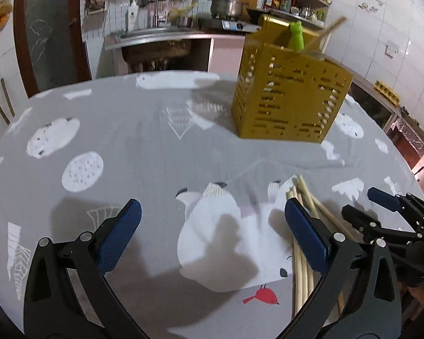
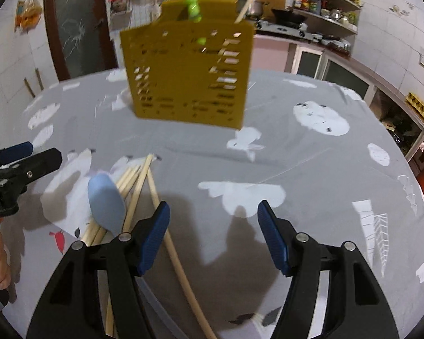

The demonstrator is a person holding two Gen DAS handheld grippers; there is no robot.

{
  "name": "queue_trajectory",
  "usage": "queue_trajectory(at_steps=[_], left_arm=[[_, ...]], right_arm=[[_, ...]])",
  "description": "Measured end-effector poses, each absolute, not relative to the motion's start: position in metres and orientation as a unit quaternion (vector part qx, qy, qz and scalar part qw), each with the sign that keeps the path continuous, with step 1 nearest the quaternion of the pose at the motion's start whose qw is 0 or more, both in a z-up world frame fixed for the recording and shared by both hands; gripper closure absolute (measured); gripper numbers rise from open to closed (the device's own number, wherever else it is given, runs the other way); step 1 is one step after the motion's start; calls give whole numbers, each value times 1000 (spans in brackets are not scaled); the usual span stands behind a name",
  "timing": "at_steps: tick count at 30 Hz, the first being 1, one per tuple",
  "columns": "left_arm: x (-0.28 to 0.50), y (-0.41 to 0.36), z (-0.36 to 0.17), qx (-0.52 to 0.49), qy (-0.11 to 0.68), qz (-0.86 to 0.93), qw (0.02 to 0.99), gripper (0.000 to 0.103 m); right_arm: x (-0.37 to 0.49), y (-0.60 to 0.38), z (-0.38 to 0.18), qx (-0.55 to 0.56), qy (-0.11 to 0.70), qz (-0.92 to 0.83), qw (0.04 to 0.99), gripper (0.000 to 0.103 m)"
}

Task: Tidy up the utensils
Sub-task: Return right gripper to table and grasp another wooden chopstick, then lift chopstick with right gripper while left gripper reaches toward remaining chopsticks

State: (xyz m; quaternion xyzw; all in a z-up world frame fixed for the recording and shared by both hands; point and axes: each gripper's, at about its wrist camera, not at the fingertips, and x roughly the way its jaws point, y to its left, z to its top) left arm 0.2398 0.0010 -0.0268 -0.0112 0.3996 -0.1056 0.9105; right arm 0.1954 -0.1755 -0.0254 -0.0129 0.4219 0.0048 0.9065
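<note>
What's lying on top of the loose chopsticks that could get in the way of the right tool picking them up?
A light blue spoon rests across the pile of chopsticks, just left of the right tool. One chopstick running toward that tool's left pad lies uncovered. Nothing blocks the cloth up to the yellow holder.

Ahead of the tool, past the round table [image 1: 127,141] in its grey printed cloth, stands a steel sink counter [image 1: 155,35] against white tiled walls [image 1: 381,28]. A pot [image 1: 226,5] sits on the stove, corner shelves [image 2: 325,8] hold bottles, and a dark door [image 2: 73,28] stands far left
</note>
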Motion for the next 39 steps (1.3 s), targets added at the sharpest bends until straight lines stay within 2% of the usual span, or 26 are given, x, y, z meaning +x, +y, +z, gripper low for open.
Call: queue_trajectory(at_steps=[5,9,12,14,16,30,39], left_arm=[[245,0,-35,-2,415,-97,905,5],[246,2,-41,1,425,-95,900,5],[248,2,-48,3,441,-95,893,5],[248,0,-53,4,450,-99,887,5],[247,-2,-56,8,457,-102,884,5],[246,-42,-59,52,465,-125,875,5],[249,-48,-55,41,460,-135,877,5]], right_arm=[[202,-161,-32,-31,435,18,900,41],[209,-152,-36,-40,446,27,894,53],[214,-150,-36,-34,449,36,892,72],[215,-151,-34,-32,447,33,893,91],[215,-156,-32,-20,447,26,894,94],[203,-217,-31,37,450,-29,892,97],[199,-226,-31,52,449,-25,891,96]])
